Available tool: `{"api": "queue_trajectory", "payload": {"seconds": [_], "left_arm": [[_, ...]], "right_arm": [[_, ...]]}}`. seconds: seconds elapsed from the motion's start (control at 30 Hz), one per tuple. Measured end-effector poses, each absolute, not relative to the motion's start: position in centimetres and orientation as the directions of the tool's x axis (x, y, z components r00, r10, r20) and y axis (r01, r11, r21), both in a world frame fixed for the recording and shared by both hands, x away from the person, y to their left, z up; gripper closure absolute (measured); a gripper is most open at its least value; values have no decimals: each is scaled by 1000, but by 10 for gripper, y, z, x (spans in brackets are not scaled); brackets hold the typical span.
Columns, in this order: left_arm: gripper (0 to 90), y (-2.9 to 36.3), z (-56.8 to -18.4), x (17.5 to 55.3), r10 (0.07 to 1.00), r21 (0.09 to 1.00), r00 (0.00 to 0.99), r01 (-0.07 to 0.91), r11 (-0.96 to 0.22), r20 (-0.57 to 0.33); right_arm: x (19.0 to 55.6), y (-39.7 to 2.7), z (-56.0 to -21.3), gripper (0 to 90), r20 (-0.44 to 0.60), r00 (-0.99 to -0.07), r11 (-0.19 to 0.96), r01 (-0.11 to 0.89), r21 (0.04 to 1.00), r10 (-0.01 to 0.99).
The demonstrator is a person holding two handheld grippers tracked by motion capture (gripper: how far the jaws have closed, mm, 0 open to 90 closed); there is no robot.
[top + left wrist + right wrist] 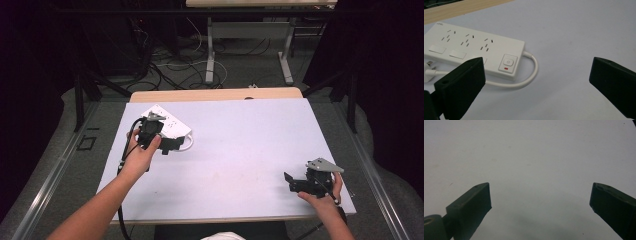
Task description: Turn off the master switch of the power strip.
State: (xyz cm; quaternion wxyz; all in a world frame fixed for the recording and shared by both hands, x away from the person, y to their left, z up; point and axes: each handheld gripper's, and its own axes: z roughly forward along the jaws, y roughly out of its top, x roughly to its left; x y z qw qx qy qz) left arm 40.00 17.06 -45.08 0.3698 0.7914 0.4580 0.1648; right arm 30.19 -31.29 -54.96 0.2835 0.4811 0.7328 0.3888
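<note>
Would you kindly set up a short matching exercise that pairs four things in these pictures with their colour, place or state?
Things:
1. power strip
2. left gripper
3. right gripper
4. mark under the strip's button

Descriptions:
A. red
B. open over bare white table, near the right front corner
C. white, lying flat, cable curling round its end
D. open, just in front of the strip

Pairs: 1-C, 2-D, 3-B, 4-A

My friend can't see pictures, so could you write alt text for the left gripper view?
A white power strip lies on a pale table, its cord looping beside the power button. The open left gripper frames it with two black jaws.
</note>
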Motion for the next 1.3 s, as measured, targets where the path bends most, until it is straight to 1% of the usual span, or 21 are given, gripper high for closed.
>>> {"api": "queue_trajectory", "payload": {"seconds": [0.1, 0.43, 0.63, 0.67, 0.8, 0.93, 1.1, 1.3], "left_arm": [[5, 172, -450, 395, 840, 733, 538, 599, -322, -70], [6, 174, -446, 372, 826, 753, 552, 589, -292, -112], [6, 181, -447, 358, 821, 770, 562, 565, -296, -97], [6, 182, -448, 356, 819, 771, 564, 567, -290, -106], [6, 187, -453, 348, 819, 781, 561, 564, -270, -122], [8, 193, -459, 340, 824, 789, 553, 557, -260, -119], [9, 202, -468, 332, 830, 792, 536, 570, -222, -153], [10, 213, -481, 324, 843, 799, 509, 574, -182, -174]], "right_arm": [[302, -312, -549, 30, -32, -374, 226, 489, 842, 927], [302, -312, -549, 30, -33, -375, 228, 488, 843, 926], [301, -312, -548, 30, -43, -374, 235, 484, 843, 926], [301, -312, -548, 30, -44, -374, 235, 485, 842, 926], [301, -311, -548, 30, -45, -369, 232, 480, 846, 928], [301, -311, -548, 30, -37, -371, 229, 488, 842, 928], [301, -311, -548, 30, -44, -373, 234, 483, 844, 927], [301, -310, -548, 30, -36, -372, 227, 484, 845, 927]]}}
